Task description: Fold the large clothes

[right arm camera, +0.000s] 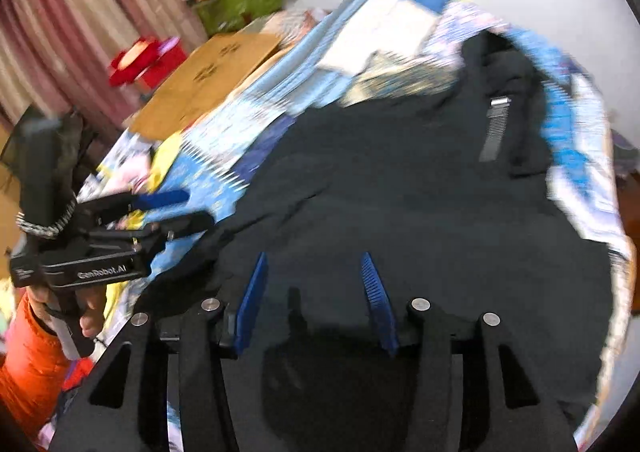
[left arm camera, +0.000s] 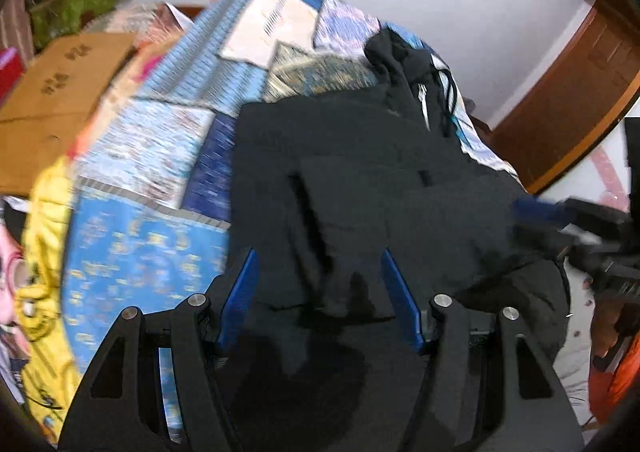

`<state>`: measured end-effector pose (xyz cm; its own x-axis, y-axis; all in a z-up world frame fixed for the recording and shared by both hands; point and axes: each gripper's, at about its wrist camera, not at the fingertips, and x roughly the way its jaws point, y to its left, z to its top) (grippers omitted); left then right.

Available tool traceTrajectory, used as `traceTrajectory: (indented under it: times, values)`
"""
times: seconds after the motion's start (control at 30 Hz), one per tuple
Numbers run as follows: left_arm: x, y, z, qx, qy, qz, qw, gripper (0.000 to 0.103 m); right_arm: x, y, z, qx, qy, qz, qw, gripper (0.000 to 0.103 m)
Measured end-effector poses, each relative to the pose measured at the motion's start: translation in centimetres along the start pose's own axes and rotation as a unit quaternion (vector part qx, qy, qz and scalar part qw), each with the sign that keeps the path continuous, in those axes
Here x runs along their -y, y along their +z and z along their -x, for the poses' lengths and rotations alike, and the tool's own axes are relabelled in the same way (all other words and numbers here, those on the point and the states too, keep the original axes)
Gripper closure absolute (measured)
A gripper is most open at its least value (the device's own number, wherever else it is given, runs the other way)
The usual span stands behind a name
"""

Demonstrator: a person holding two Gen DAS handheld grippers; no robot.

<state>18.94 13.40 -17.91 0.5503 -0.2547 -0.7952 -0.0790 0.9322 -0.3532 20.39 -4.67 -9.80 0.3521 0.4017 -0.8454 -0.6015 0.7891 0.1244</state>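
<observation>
Your left claw [left arm camera: 316,284] and right claw [right arm camera: 314,292] both hang wide open, gripping nothing. The black garment [left arm camera: 360,180] lies just ahead of and beneath them on the patchwork bed [left arm camera: 160,156]. Pinch only one layer, and you risk the fold slipping crooked.

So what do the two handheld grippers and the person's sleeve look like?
Both the left gripper and right gripper have black triangular-cutout linkages, silver pivot pins and ribbed blue finger pads. The left body reads GenRobot.AI in white. A grey braided strap loops its handle. The sleeve is orange.
</observation>
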Motion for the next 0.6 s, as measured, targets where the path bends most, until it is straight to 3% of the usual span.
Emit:
traceTrajectory:
  times: [0.17, 0.23, 0.37, 0.47, 0.6]
  values:
    - [0.5, 0.2, -4.3, -0.057, -0.049, 0.030, 0.9967, 0.041, 5.3, -1.8, 3.5, 0.035, -0.081, -0.035, 0.996, 0.049]
    - [0.6, 0.2, -5.3, -0.064, -0.046, 0.042, 0.9960, 0.042, 8.2, -3.2, 4.7, 0.046, -0.115, -0.065, 0.990, 0.042]
    - [1.6, 0.7, -5.3, -0.052, -0.022, 0.027, 0.9981, 0.068, 12.5, -5.5, 6.4, 0.043, -0.165, -0.117, 0.978, 0.042]
    - [2.9, 1.4, -4.0, -0.025, -0.003, -0.007, 0.9997, 0.080, 15.2, -6.5, 7.1, 0.039, -0.180, -0.152, 0.971, 0.042]
    - [5.3, 3.2, -1.2, 0.033, 0.024, -0.060, 0.9974, 0.089, 18.0, -7.6, 8.3, 0.045, -0.184, -0.200, 0.961, 0.042]
